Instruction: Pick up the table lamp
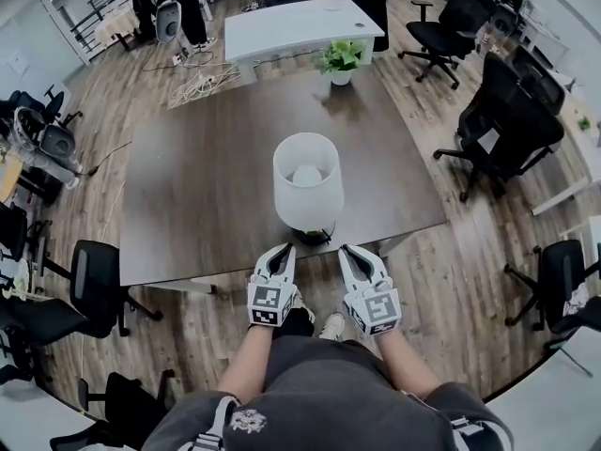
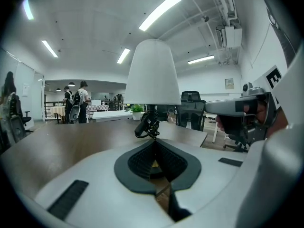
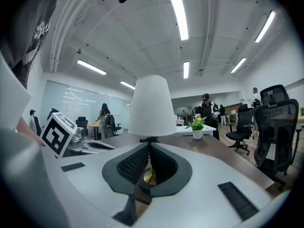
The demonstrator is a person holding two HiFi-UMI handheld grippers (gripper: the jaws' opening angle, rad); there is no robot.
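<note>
The table lamp (image 1: pixel 306 181) has a white shade and a dark stem and foot. It stands upright near the front edge of the dark brown table (image 1: pixel 197 195). My left gripper (image 1: pixel 284 249) and right gripper (image 1: pixel 346 249) are at that edge, just short of the lamp's foot, one to each side. Both point at the lamp and are shut on nothing. In the left gripper view the lamp (image 2: pixel 153 75) rises straight beyond the closed left gripper (image 2: pixel 154 141). In the right gripper view the lamp (image 3: pixel 151 106) stands behind the closed right gripper (image 3: pixel 148 145).
A small potted plant (image 1: pixel 340 59) sits at the table's far edge, with a white desk (image 1: pixel 296 26) behind it. Black office chairs stand to the right (image 1: pixel 502 125) and front left (image 1: pixel 94 280). People stand at the back of the room (image 2: pixel 78 101).
</note>
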